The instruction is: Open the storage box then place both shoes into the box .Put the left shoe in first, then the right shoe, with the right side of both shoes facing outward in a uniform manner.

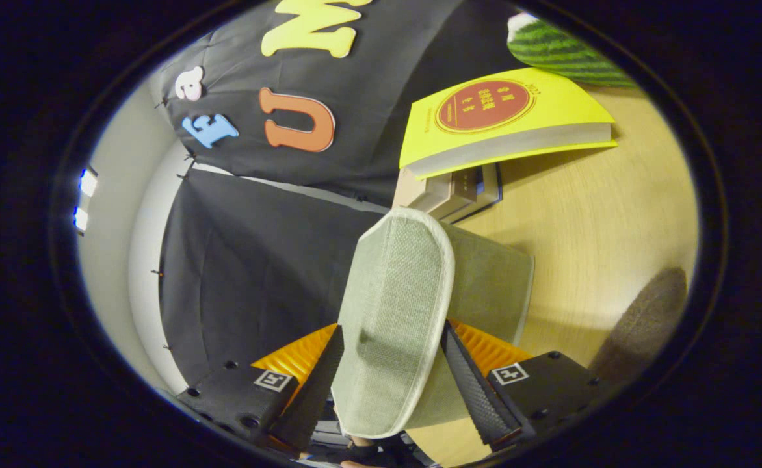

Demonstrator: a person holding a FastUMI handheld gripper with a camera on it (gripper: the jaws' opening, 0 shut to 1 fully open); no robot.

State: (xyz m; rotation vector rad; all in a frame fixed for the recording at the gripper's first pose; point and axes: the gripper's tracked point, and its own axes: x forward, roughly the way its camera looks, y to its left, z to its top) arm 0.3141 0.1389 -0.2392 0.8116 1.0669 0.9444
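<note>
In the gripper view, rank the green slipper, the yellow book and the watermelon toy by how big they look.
1. Green slipper, clamped between the fingers, so nearness inflates it.
2. Yellow book, beyond the fingers.
3. Watermelon toy, partly cut off, so unsure.

Slipper between fingers (seemingly gripped); book beyond.

You see a shoe of coarse woven cloth, matt, edged with smooth piping, pinched between the ribbed, rough-looking fingers of your gripper. Beyond the shoe, the table shows smooth, pale wood grain with a soft sheen. Farther past the shoe lies a book with a glossy paper cover and matt page edges.
</note>
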